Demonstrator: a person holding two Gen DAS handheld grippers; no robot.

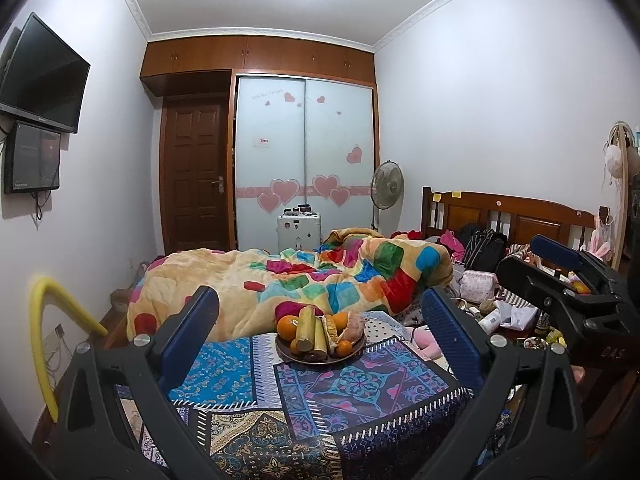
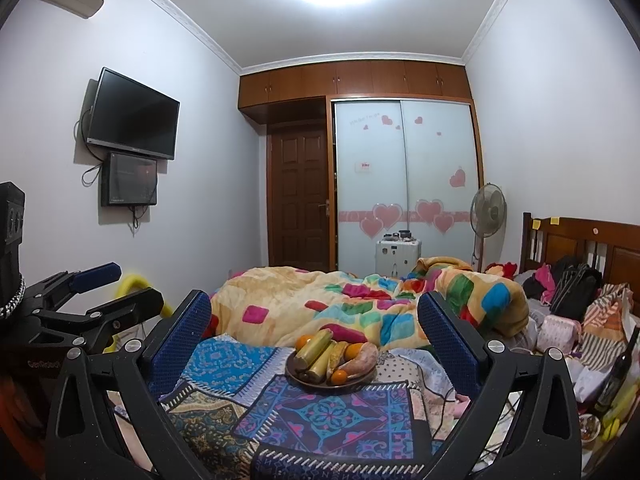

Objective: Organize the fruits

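Note:
A dark round plate (image 1: 286,354) of fruit sits on a patterned cloth (image 1: 360,392) on the bed. It holds oranges (image 1: 286,327), sugarcane pieces (image 1: 305,328) and a pinkish fruit (image 1: 354,326). The plate also shows in the right wrist view (image 2: 294,372), with oranges (image 2: 338,377) and sugarcane (image 2: 316,346). My left gripper (image 1: 320,340) is open and empty, hovering short of the plate, which shows between its fingers. My right gripper (image 2: 314,340) is open and empty, also short of the plate. The right gripper shows in the left view (image 1: 560,276); the left gripper shows in the right view (image 2: 104,288).
A crumpled colourful quilt (image 1: 320,276) lies behind the plate. Bags and clutter (image 1: 484,252) fill the bed's right side by the wooden headboard (image 1: 520,216). A bottle (image 2: 618,372) stands at the right. A yellow hose (image 1: 44,320) is at the left wall.

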